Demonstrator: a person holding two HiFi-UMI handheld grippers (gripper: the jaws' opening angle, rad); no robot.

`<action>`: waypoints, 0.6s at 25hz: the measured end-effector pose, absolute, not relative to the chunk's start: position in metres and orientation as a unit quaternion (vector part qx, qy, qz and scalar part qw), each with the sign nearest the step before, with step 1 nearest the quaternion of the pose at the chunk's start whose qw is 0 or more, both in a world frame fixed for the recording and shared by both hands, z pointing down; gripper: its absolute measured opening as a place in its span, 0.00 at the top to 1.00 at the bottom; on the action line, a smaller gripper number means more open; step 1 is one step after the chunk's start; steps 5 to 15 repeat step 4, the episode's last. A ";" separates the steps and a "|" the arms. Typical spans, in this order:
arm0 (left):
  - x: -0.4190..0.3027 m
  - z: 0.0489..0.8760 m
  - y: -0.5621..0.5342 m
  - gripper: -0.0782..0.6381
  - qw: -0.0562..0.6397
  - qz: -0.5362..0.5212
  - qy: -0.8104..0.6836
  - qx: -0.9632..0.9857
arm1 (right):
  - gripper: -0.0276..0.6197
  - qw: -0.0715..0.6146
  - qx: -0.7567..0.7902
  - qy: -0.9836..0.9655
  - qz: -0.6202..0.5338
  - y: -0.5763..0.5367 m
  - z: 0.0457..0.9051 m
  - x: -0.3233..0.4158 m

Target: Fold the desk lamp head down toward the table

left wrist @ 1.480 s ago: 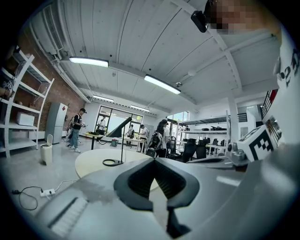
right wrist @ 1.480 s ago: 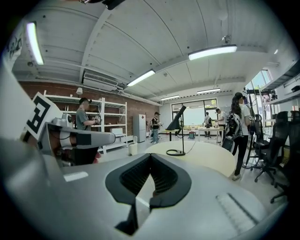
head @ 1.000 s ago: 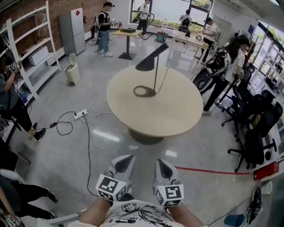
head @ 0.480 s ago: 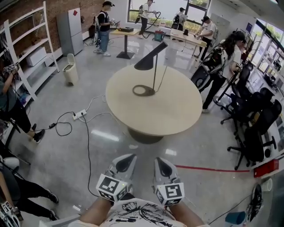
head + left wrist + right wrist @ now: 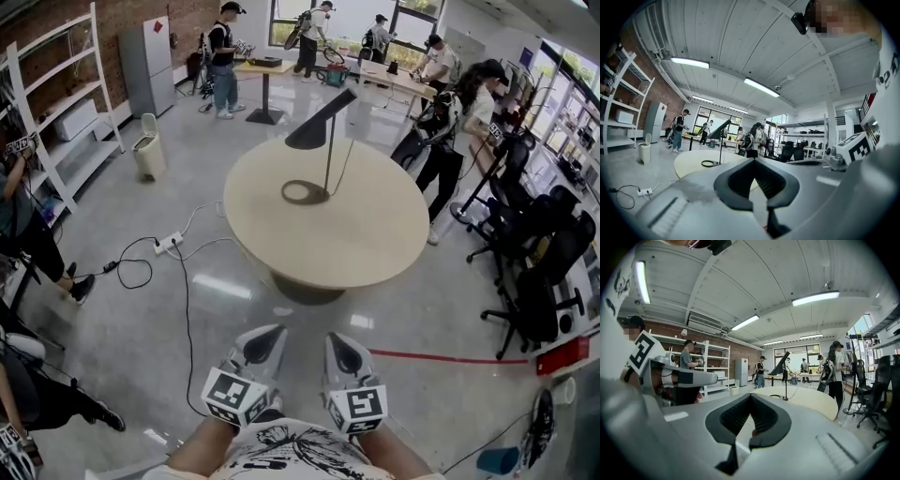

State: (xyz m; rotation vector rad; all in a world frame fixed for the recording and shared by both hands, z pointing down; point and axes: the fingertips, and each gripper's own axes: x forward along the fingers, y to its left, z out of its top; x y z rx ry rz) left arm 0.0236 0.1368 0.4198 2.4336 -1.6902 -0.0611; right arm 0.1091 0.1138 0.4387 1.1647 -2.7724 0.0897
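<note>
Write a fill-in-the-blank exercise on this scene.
1. The lamp stands on a ___ table.
2. The power strip lies on the ___.
3. The left gripper and the right gripper both have their jaws ___.

Missing words: round; floor; shut.

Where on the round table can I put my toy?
Most of the round beige table is bare. The biggest free patch is the near half, from the ring base of the black desk lamp to the near edge. The right side is free too. Only the far left is taken, by the lamp.
</note>
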 end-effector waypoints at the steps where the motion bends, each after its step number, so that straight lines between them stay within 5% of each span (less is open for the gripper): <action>1: 0.024 0.420 0.137 0.89 0.088 -0.020 -0.568 0.818 | 0.95 0.067 0.386 -0.920 0.029 0.114 0.439 0.109; 15: 0.025 0.423 0.136 0.89 0.088 -0.017 -0.566 0.819 | 0.95 0.067 0.384 -0.920 0.029 0.113 0.441 0.109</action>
